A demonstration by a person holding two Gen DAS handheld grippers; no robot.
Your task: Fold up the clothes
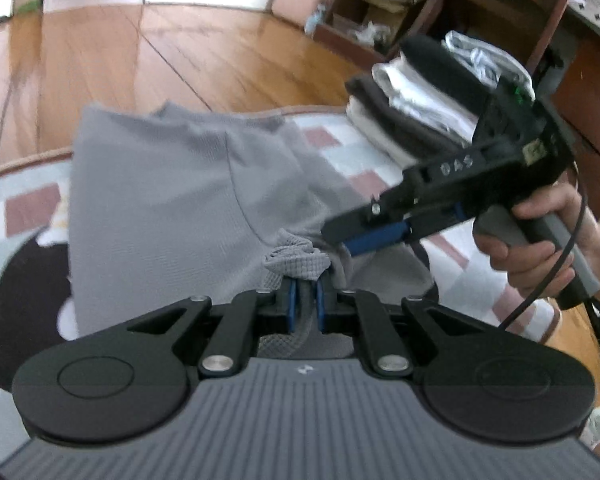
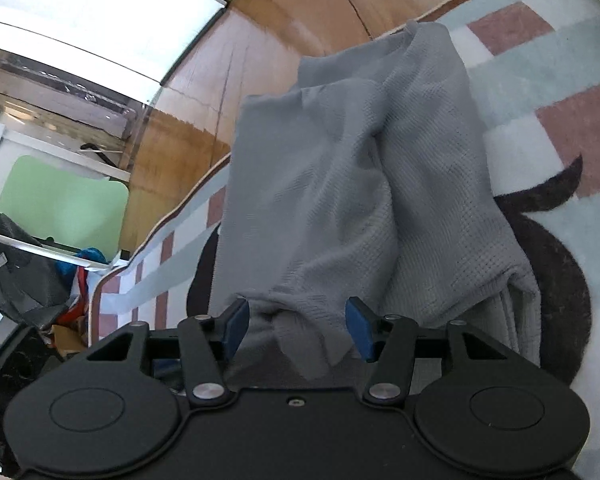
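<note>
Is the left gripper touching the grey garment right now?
Touching. The left wrist view shows the left gripper with jaws shut on a bunched edge of the grey garment.

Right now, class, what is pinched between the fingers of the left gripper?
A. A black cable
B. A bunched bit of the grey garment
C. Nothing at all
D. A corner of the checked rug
B: in the left wrist view the left gripper has its blue pads closed tight on a bunched fold of the grey garment, which spreads over the rug beyond it.
</note>
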